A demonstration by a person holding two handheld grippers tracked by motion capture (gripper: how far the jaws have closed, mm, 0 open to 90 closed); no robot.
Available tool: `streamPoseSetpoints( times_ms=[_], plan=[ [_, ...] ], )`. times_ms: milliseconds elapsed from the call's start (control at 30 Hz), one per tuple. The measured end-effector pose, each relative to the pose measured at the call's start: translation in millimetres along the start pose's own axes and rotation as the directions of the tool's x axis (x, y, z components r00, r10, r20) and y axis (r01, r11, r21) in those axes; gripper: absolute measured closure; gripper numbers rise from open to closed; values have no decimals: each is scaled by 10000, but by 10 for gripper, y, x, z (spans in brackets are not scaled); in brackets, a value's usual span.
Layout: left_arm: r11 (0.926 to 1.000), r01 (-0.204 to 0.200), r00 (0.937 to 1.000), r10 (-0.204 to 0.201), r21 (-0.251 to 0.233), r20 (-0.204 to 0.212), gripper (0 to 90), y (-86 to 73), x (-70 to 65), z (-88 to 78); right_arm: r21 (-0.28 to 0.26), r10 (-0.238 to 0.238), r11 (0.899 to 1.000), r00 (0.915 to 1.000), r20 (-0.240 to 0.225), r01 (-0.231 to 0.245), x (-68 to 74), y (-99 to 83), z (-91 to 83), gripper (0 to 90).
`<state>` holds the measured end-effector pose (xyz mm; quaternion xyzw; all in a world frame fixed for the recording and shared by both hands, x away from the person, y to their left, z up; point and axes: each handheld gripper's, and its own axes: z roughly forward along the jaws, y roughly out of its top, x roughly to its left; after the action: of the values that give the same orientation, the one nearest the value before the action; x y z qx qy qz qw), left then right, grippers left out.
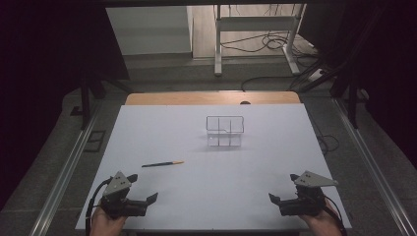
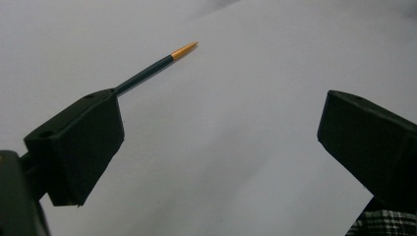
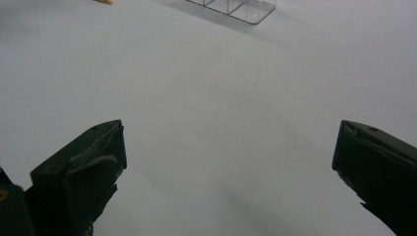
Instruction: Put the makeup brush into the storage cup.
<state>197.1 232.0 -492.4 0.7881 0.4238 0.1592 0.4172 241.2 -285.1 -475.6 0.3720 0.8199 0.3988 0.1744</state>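
Both hands sit low at the near edge of the white table (image 1: 162,137), 1 at each corner, each gripper pointing inward toward the middle. The left gripper (image 1: 142,196) rests near the left corner, the right gripper (image 1: 280,202) near the right. On the table there is 1 dark pencil (image 1: 162,163) with an orange tip, lying flat ahead of the left gripper, and 1 clear plastic organizer (image 1: 224,131) with compartments, farther back near the centre. Both grippers have their jaws spread wide, holding nothing and touching neither item.
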Motion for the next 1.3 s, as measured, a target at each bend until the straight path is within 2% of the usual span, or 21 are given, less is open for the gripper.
streamPoseSetpoints(
  times_ms=[233,333,500,733,1167,1300],
  plan=[
    [10000,22,9999,-23,71,146,49,-4,16,2,76,23,10000,10000,0,-23,25,10,22,0],
    [9999,49,9998,-51,91,192,46,-2,17,5,115,167,9998,9996,-229,-165,22,9,29,0],
    [9999,84,9998,-86,126,178,48,0,26,5,90,74,9999,9997,-237,-71,35,16,29,0],
    [9998,-63,10000,63,200,17,62,10,32,-3,131,25,9999,9997,-245,-22,44,26,31,1],
    [9992,-78,9998,71,394,159,45,60,46,27,216,-42,9998,9995,-303,48,48,37,40,13],
    [9981,-136,9998,126,602,168,37,102,46,54,277,-123,9995,9991,-417,135,65,39,52,13]
  ],
)
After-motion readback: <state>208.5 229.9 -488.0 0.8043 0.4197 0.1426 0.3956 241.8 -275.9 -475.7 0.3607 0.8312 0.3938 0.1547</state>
